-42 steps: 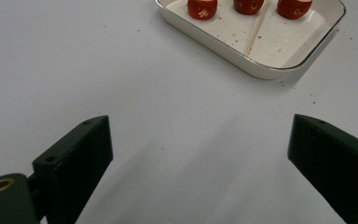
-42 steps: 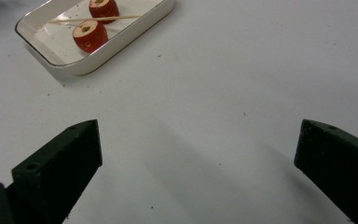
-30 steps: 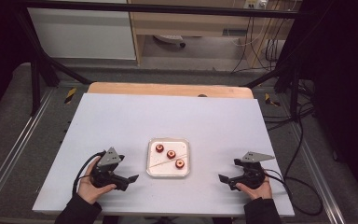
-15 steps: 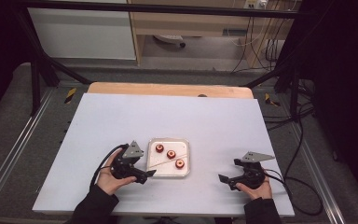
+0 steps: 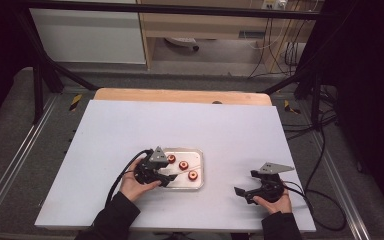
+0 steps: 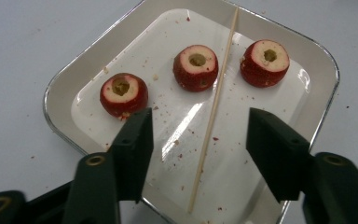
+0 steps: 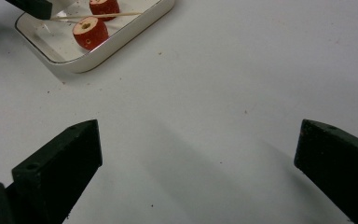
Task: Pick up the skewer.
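Observation:
A small white metal tray (image 6: 56,88) holds three red cored fruit pieces (image 6: 123,93) (image 6: 196,67) (image 6: 265,63) and a thin wooden skewer (image 6: 214,107) lying lengthwise across it. My left gripper (image 6: 200,126) hovers over the tray's near end. Its jaws have just been closing and now stand half open on either side of the skewer, neither pad touching it. In the high view the left gripper (image 5: 167,176) sits at the tray's (image 5: 200,152) left edge. My right gripper (image 5: 252,187) rests to the tray's right, jaws wide open (image 7: 198,135) over bare table.
The white tabletop (image 5: 220,125) stretches far beyond the tray, with a wooden strip (image 5: 180,95) at its back edge. Cables (image 5: 320,200) trail off the right side. In the right gripper view the tray (image 7: 121,42) sits at the upper left.
The left hand has slid rightward from the open table to the tray's left edge, and its jaws have narrowed. The right hand has stayed put.

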